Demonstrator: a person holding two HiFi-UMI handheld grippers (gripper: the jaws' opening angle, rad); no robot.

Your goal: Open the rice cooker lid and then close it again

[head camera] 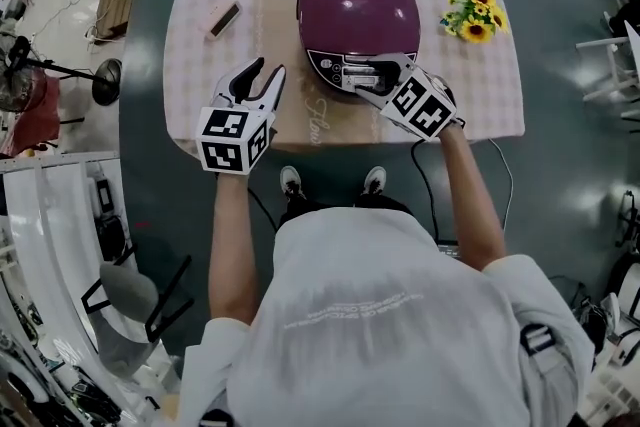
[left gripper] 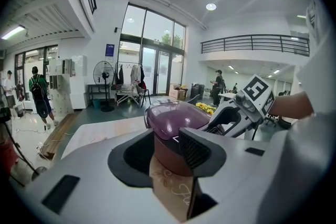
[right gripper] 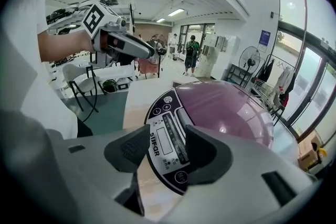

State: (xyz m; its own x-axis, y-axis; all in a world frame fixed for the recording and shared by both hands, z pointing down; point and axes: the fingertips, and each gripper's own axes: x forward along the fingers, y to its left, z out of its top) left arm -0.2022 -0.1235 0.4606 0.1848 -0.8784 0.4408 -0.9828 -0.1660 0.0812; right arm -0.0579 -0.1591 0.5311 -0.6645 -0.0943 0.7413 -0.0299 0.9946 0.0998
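Right tongs (head camera: pixel 372 83), wide and empty, I poised over cooker (head camera: pixel 358 5) panel (head camera: pixel 338 65), presumably to unlatch it; left tongs (head camera: pixel 266 75) half-open, empty, spare.

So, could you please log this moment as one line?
lid: closed | right claw: open, over control panel | left claw: open, empty, above table

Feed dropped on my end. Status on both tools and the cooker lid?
Right tool open, at the front panel. Left tool open, empty, over the table. Lid shut. Nothing blocking.
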